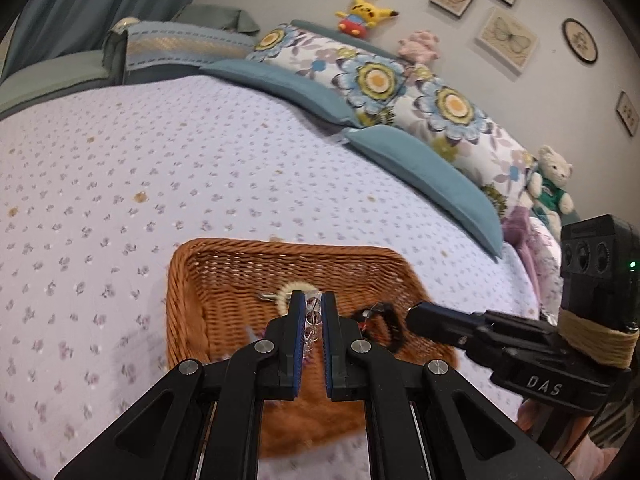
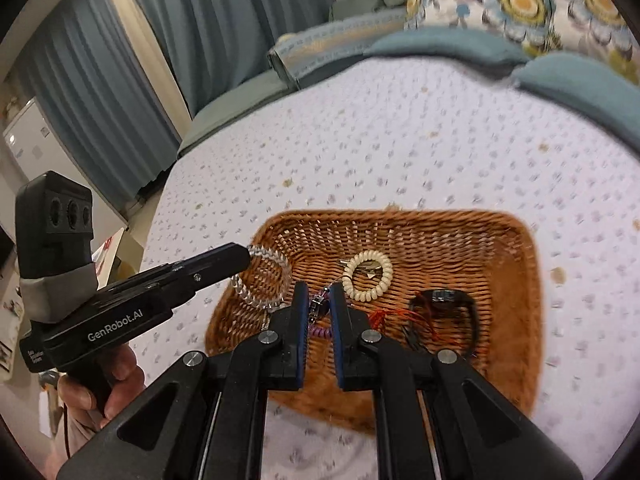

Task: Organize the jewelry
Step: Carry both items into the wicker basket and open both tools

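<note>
A brown wicker basket (image 1: 280, 249) (image 2: 516, 280) sits on the flowered bedspread. My left gripper (image 1: 313, 298) (image 2: 246, 255) is shut on a clear bead bracelet (image 1: 313, 314) (image 2: 264, 280), which hangs over the basket's left rim. My right gripper (image 2: 319, 290) (image 1: 415, 314) is shut on a purple coil band with a small metal clasp (image 2: 319, 307), above the basket floor. Inside the basket lie a cream coil band (image 2: 368, 276) (image 1: 285, 290), a black watch (image 2: 450, 307) and a red cord (image 2: 382, 316).
The pale flowered bedspread (image 1: 120, 168) spreads out around the basket. Blue and floral pillows (image 1: 400, 88) with plush toys (image 1: 362, 14) line the headboard at the back. Blue curtains (image 2: 172, 40) hang beyond the bed. A person's hand (image 2: 100, 392) holds the left gripper.
</note>
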